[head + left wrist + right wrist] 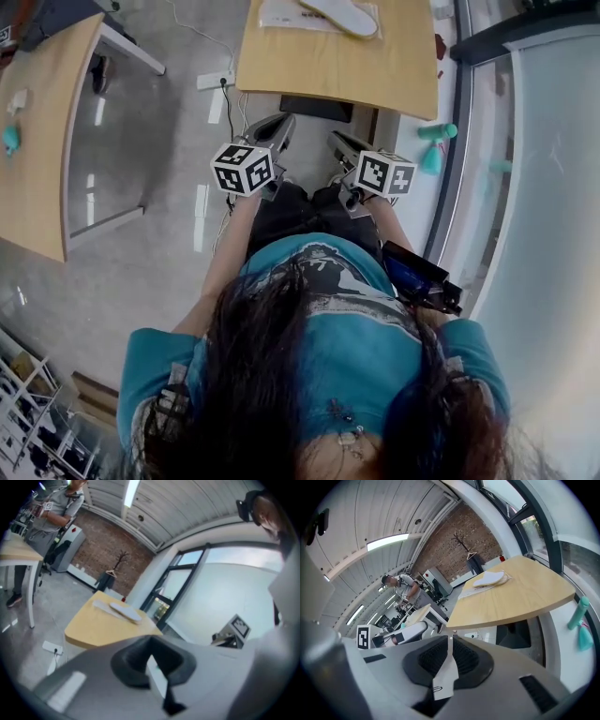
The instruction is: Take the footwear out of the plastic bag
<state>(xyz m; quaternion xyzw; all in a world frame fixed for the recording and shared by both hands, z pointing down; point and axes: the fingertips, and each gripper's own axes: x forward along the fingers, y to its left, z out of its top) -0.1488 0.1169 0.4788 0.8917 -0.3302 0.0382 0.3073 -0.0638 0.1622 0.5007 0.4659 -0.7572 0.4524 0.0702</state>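
Left gripper point(277, 126) and right gripper point(340, 142) both clenched, nothing held. Footwear point(339, 16) lies well ahead of both, on the table point(328, 70) with the plastic bag point(279, 17), long axis crosswise; right gripper judged nearer

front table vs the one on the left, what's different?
The front table holds the white footwear and plastic bag; the left table holds a small teal thing. The front table is dead ahead; the left table stands off to the side. Both have light wood tops with curved edges.
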